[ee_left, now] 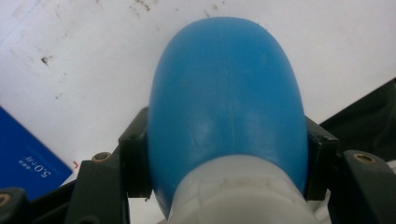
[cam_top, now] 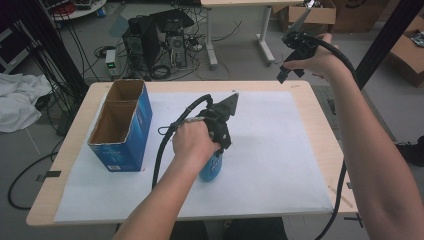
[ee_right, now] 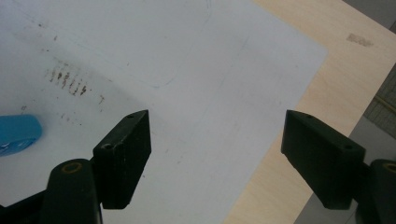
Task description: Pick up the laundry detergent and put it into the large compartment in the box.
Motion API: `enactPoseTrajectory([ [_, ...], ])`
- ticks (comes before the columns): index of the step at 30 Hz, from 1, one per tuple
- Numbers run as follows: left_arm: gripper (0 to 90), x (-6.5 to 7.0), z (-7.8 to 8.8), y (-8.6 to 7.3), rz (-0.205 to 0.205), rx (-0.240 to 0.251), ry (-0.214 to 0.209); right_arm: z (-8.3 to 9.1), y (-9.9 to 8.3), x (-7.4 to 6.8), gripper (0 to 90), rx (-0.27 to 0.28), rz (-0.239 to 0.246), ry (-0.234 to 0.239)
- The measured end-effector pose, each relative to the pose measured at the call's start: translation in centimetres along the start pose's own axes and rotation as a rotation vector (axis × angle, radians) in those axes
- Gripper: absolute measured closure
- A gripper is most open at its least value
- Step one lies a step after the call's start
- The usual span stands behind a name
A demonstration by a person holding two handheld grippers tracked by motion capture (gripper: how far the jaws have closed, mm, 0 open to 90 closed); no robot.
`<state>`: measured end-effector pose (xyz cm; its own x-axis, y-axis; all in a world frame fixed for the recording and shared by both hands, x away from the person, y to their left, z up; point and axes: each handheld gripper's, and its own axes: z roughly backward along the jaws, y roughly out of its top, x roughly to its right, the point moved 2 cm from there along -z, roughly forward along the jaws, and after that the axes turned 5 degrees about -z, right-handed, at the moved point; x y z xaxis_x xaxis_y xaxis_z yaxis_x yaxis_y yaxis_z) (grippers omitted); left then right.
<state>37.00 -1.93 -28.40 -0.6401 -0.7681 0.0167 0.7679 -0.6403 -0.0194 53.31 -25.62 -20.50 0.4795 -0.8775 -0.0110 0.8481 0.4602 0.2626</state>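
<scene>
The left gripper points down at the middle of the white sheet that covers the table, its jaws clamped on either side of a blue bottle with a whitish band at the near end — in the high view the bottle stands on the sheet just below the hand. The right gripper is held up beyond the table's far right corner, jaws spread wide with nothing between them. An open blue carton stands on the left of the sheet; in the left gripper view its side carries small white print — "5.0" and a few characters too small to read.
</scene>
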Motion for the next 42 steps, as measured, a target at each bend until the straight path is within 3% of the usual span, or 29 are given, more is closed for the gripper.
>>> enactPoseTrajectory([
  [6, 37.8, -0.3, 2.3, 0.0, -0.008, 0.021, -0.001, 0.3, 0.0, 0.1, 24.5, 0.003, -0.003, -0.001],
  [9, 37.8, -0.8, 4.6, -0.1, 0.011, 0.031, -0.016, 0.4, -0.1, 0.1, 24.6, 0.005, 0.003, -0.003],
  [10, 37.8, -0.8, 4.6, -0.1, 0.011, 0.031, -0.016, 0.4, -0.1, 0.1, 24.6, 0.005, 0.003, -0.003],
  [11, 37.8, -1.2, 5.9, -0.3, 0.024, 0.038, -0.019, 0.5, -0.1, 0.1, 24.6, 0.005, 0.000, -0.003],
  [15, 37.8, -2.3, 8.8, -0.7, 0.061, 0.056, -0.020, 0.5, 0.0, 0.2, 24.7, 0.005, -0.001, -0.005],
  [16, 37.8, -2.3, 8.8, -0.7, 0.061, 0.056, -0.020, 0.5, 0.0, 0.2, 24.7, 0.004, 0.002, -0.005],
  [17, 37.8, -3.0, 10.1, -1.0, 0.083, 0.064, -0.013, 0.5, 0.0, 0.2, 24.7, 0.004, -0.002, -0.006],
  [19, 37.8, -3.9, 11.2, -1.4, 0.112, 0.073, -0.009, 0.6, 0.0, 0.2, 24.7, 0.007, 0.001, -0.006],
  [22, 37.8, -4.8, 12.2, -1.8, 0.142, 0.074, -0.007, 0.7, 0.0, 0.2, 24.8, 0.004, -0.002, -0.007],
  [26, 37.9, -7.5, 14.1, -3.2, 0.244, 0.087, -0.018, 0.9, 0.0, 0.3, 24.8, 0.011, -0.002, -0.009],
  [28, 37.9, -8.1, 14.4, -3.5, 0.261, 0.094, -0.018, 0.9, 0.0, 0.4, 24.8, 0.011, -0.004, -0.009],
  [29, 37.9, -9.3, 14.8, -4.3, 0.299, 0.110, -0.019, 0.9, 0.0, 0.4, 24.8, 0.010, -0.002, -0.009],
  [31, 37.9, -10.6, 15.1, -5.2, 0.338, 0.119, -0.016, 0.9, 0.0, 0.5, 24.8, 0.006, -0.005, -0.010],
  [32, 37.9, -10.6, 15.1, -5.2, 0.338, 0.119, -0.016, 0.9, 0.0, 0.5, 24.8, 0.005, -0.004, -0.011],
  [33, 37.9, -11.7, 15.5, -6.1, 0.383, 0.129, -0.015, 0.8, 0.0, 0.5, 24.8, 0.006, 0.000, -0.010],
  [35, 37.9, -12.8, 15.9, -7.0, 0.432, 0.141, -0.010, 0.8, 0.0, 0.5, 24.8, 0.007, -0.002, -0.011],
  [42, 37.9, -16.0, 16.9, -9.8, 0.521, 0.140, 0.032, 0.8, 0.1, 0.8, 24.9, 0.005, -0.004, -0.017],
])
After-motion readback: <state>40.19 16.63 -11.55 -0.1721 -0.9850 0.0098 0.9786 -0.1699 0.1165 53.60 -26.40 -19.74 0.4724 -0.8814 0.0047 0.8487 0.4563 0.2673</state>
